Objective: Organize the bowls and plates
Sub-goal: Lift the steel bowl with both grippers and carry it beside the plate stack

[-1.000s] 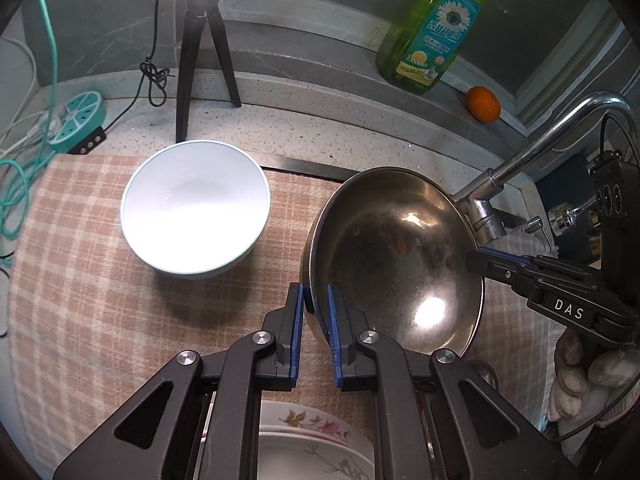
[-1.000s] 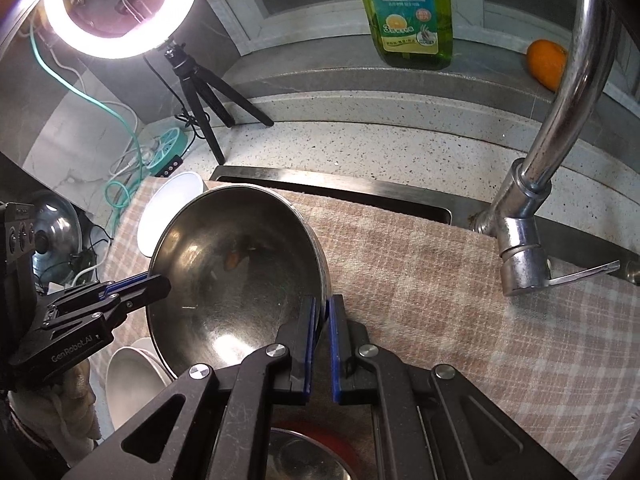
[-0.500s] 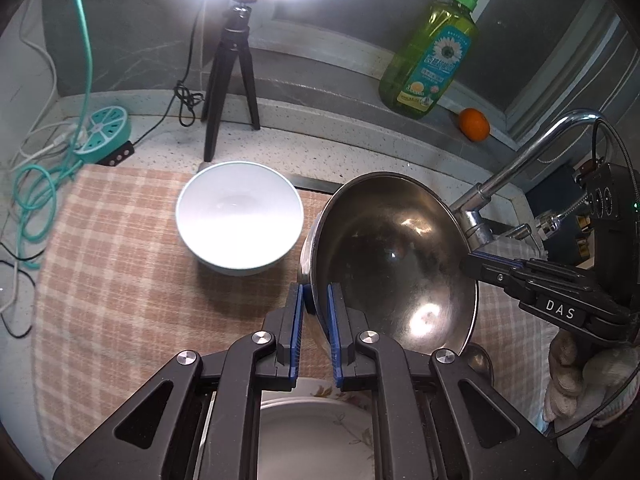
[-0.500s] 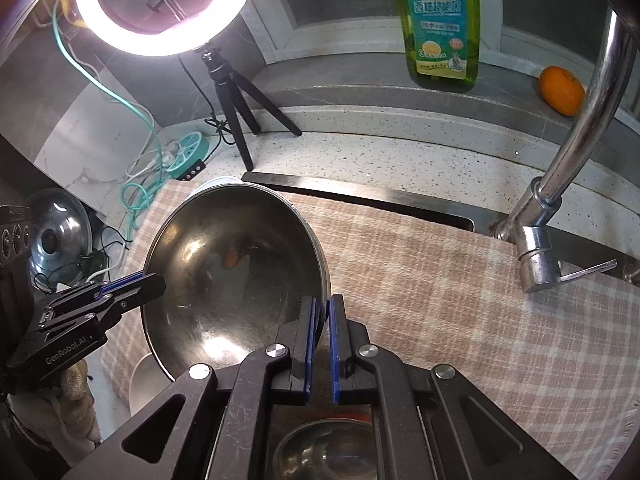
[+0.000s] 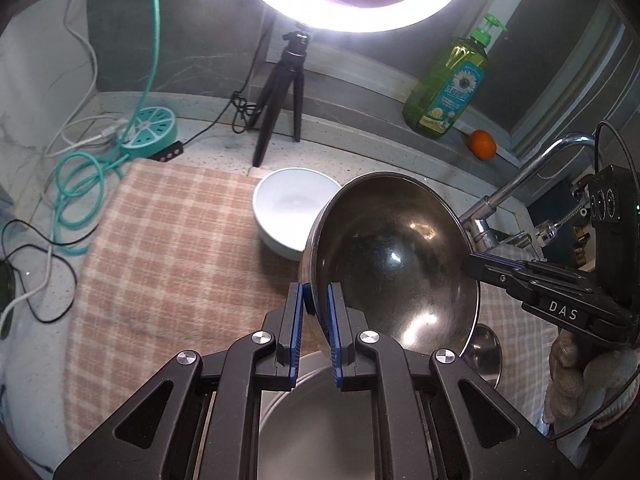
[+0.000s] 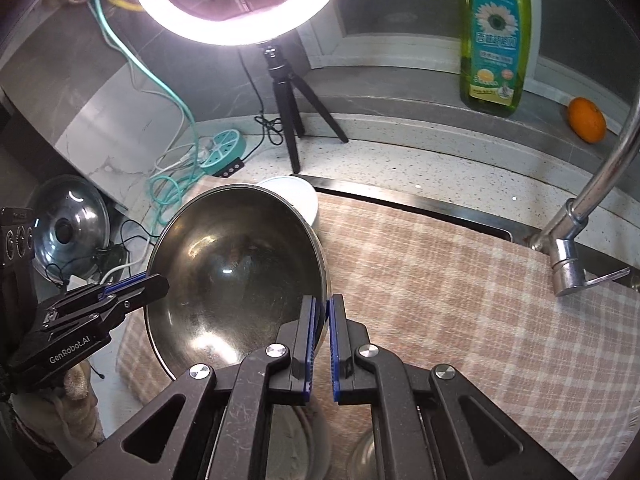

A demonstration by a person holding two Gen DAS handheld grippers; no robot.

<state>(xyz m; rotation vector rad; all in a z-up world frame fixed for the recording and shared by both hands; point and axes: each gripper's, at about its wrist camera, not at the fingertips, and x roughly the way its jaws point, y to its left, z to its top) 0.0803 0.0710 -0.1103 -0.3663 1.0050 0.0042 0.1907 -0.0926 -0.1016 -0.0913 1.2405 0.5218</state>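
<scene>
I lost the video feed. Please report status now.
Left gripper, right gripper shut on large steel bowl, held tilted. White ceramic bowl close behind.

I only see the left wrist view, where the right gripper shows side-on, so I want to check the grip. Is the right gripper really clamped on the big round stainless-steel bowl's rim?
Observer: Yes. In the right wrist view the right gripper is shut on the round stainless-steel bowl, with one blue pad inside the rim and one outside.
Operator: Is there anything off the left end of the pink checked cloth that I'm missing?
Observer: A shiny steel pot lid with a dark knob shows there, beyond the cloth's left end. I cannot tell what it rests on.
</scene>
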